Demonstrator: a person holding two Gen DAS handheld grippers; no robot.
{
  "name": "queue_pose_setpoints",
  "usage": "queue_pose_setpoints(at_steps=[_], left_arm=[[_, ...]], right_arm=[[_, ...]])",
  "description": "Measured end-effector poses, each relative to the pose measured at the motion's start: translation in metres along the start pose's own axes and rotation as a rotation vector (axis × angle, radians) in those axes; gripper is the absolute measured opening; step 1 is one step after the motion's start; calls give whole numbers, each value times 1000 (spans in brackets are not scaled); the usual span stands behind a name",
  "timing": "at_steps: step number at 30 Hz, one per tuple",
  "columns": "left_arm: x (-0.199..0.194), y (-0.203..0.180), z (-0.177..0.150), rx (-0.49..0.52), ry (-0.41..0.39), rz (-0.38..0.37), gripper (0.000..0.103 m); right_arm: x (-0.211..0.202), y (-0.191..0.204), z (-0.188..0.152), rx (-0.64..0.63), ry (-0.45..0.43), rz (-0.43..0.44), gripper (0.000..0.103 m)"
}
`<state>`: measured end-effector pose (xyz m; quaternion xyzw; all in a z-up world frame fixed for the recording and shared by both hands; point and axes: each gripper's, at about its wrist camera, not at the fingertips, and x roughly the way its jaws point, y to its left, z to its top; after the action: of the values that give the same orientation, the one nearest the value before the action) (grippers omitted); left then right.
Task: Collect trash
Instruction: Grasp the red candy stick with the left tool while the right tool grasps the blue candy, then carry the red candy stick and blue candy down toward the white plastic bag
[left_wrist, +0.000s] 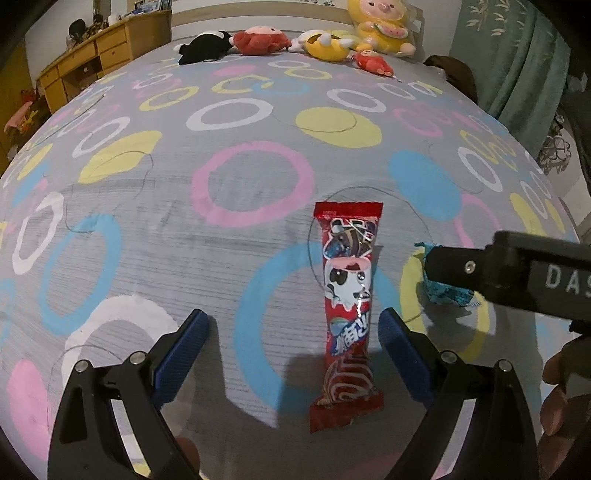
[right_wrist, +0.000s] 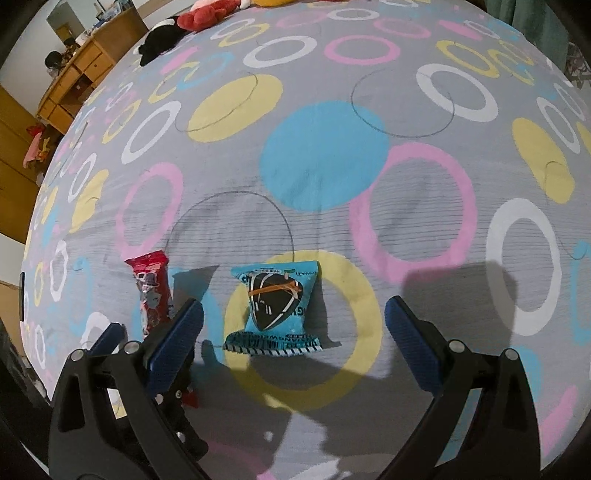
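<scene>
Left gripper (left_wrist: 293, 332) low over bedsheet (left_wrist: 184, 229), fingers spread, red wrapper (left_wrist: 349, 295) between them. Right gripper (right_wrist: 293, 325) likewise spread, blue packet (right_wrist: 279, 306) between, just right of red wrapper. Only left view shows plush toys (left_wrist: 295, 40).

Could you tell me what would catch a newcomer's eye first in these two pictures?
Probably the long red snack wrapper lying flat on the circle-patterned bedsheet, between the open left gripper. Next, the blue snack packet on a yellow ring, ahead of the open right gripper. A row of plush toys lines the bed's far end.
</scene>
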<state>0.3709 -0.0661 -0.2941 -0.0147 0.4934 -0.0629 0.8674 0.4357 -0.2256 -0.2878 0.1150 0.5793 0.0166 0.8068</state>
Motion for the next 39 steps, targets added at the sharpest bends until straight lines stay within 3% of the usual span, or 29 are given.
queue_pose_setpoints(at_steps=[4, 8, 11, 13, 14, 15, 16, 17, 18, 21, 39], left_arm=[[2, 0, 1, -4, -6, 11, 91], [4, -3, 0, 5, -14, 27, 90], [4, -4, -1, 15, -24, 47, 81], [3, -2, 0, 13, -30, 52, 76], [2, -1, 0, 13, -36, 55, 69], [2, -1, 1, 13, -43, 56, 53], [1, 0, 2, 16, -53, 50, 41], [0, 0, 3, 19, -55, 31, 21], [-1, 0, 4, 15, -56, 5, 14], [-7, -3, 3, 35, -89, 25, 11], [-10, -7, 2, 68, -67, 10, 11]], right_arm=[[7, 1, 3, 1, 17, 7, 95], [14, -2, 5, 12, 35, 0, 84], [19, -3, 6, 16, 45, -6, 82], [19, -2, 7, 7, 43, -23, 73], [19, -1, 7, 2, 40, -45, 60], [18, -1, 7, -4, 37, -64, 42], [17, -1, 7, -14, 34, -82, 34], [17, -1, 8, -21, 37, -87, 29], [16, -1, 8, -24, 40, -87, 27], [17, 0, 8, -44, 34, -105, 24], [16, 8, 1, -71, 2, -136, 23]])
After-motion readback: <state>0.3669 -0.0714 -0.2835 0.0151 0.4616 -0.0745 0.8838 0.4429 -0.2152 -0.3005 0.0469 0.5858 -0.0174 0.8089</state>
